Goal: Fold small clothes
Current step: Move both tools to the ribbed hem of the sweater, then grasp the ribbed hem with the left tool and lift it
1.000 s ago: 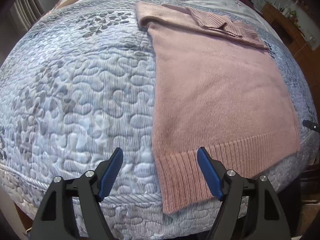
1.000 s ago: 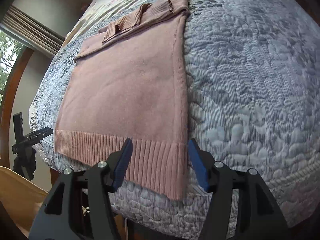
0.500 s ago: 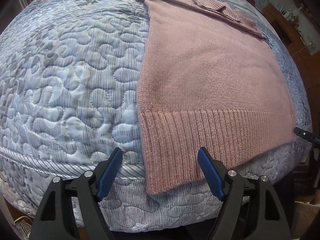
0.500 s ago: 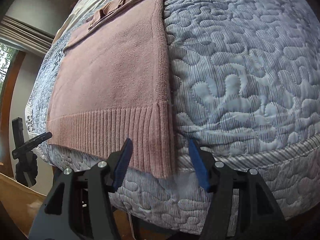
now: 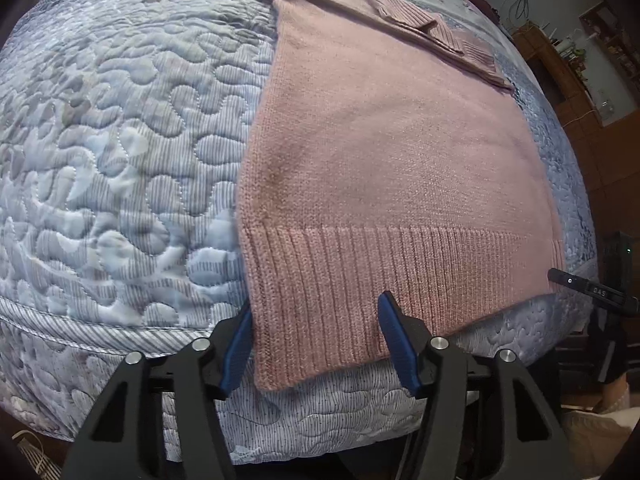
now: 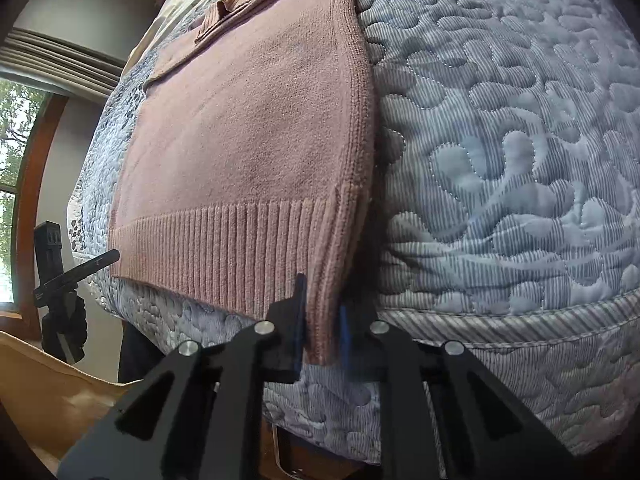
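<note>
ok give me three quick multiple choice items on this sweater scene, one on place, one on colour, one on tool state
1. Where does the sweater lie?
A. on a quilted bed cover
B. on a wooden floor
C. on a chair seat

2. What colour is the sweater?
A. green
B. pink
C. black

3. How do the two tools stand?
A. both open
B. both shut on the hem
C. right tool shut on a hem corner, left tool open

Answers: 1 A, the blue quilted bed cover lies under it. 2 B, the knit is pink in both views. 3 C, the right pads pinch the ribbed corner; the left pads stand wide apart around the other corner.
</note>
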The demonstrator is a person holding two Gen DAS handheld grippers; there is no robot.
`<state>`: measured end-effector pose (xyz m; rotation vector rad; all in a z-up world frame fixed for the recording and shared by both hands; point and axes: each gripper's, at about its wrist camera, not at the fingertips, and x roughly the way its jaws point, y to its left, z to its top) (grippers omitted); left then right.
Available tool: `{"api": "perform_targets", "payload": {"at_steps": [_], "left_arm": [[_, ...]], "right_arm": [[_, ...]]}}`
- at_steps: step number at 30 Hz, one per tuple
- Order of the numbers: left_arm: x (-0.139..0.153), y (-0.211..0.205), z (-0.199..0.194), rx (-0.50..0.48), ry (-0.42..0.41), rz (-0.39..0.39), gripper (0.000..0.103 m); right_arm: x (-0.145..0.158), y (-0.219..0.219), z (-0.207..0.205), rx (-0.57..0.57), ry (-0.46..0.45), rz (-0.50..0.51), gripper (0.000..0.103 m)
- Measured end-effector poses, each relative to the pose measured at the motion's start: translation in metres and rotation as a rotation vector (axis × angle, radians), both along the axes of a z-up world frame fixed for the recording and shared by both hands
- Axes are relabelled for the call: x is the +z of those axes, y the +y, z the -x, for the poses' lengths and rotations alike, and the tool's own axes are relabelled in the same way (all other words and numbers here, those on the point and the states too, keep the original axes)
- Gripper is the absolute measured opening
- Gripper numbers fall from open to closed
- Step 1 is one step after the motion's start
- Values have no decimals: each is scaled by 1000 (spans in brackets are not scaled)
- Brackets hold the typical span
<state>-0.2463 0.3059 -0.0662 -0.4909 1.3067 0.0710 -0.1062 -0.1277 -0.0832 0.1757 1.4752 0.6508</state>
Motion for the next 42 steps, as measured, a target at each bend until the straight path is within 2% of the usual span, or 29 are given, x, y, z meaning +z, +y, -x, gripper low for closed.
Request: {"api": "perform_targets", "payload": {"at_steps": [1,2,4,6,9,12,16,19,22,26,31,34,37,40,42], "left_arm": [[0,2,0,6,-3,5,35],[0,4,1,17,-8,24,30],[1,13,3,45,-18,79,13],[6,19,3,69,-36,126,12],[22,22,0,72,-99,169,11],[41,22,-11,61,-157,171,11],[61,29,-33,57,-228,147,11],[65,44,-52,88,-262,148,11],[59,64,-69,125,-272,143,11],[41,92,-88,196,-275,209,11],[19,102,-121,194,-242,176,11],[5,109,-136,205,-217,194,12],[-7,118,-146,226,-185,232,16],[-15,131,-149,278,-163,328,20],[-12,137,-146,304,-169,366,24]], "right_arm": [[0,-2,-1,-9,11,-19,11],[1,-4,-2,-19,24,-38,10],[3,-10,-5,-40,52,-90,10],[9,-13,-8,-58,77,-154,10],[23,-16,-16,-83,94,-239,9],[38,-17,-30,-112,94,-307,9],[57,-16,-54,-138,65,-346,9],[65,-14,-78,-157,49,-362,9],[65,-8,-105,-174,51,-359,9],[54,-1,-144,-191,67,-351,9],[32,13,-183,-204,93,-314,9],[16,22,-200,-206,115,-291,9],[2,26,-211,-212,151,-268,10],[-7,26,-218,-233,194,-279,13],[-5,19,-221,-239,196,-289,15]]}}
